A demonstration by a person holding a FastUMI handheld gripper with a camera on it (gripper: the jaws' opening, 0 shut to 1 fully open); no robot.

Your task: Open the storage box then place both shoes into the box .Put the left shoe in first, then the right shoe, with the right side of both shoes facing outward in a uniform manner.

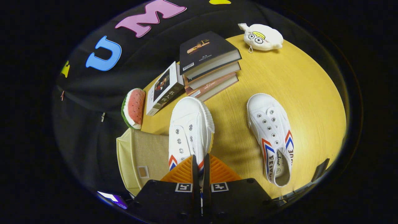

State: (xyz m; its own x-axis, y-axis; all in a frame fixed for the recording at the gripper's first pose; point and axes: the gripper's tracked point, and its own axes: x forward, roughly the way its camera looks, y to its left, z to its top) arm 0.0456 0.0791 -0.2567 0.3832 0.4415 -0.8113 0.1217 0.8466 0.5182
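My gripper (pixel 200 166) is shut on the heel collar of a white canvas shoe (pixel 189 127), which hangs lifted with its toe pointing away from me. Under and beside that shoe is the beige fabric storage box (pixel 140 155), just left of the fingers; I cannot tell whether its lid is open. The second white shoe (pixel 273 137), with red and blue stripes on its side, lies flat on the yellow wooden table (pixel 304 93) to the right of the fingers, toe pointing away.
Beyond the held shoe stands a stack of books (pixel 210 67), with another book (pixel 163 88) leaning at its left. A watermelon-slice toy (pixel 134 107) lies past the box. A white plush toy (pixel 263 37) sits at the table's far side.
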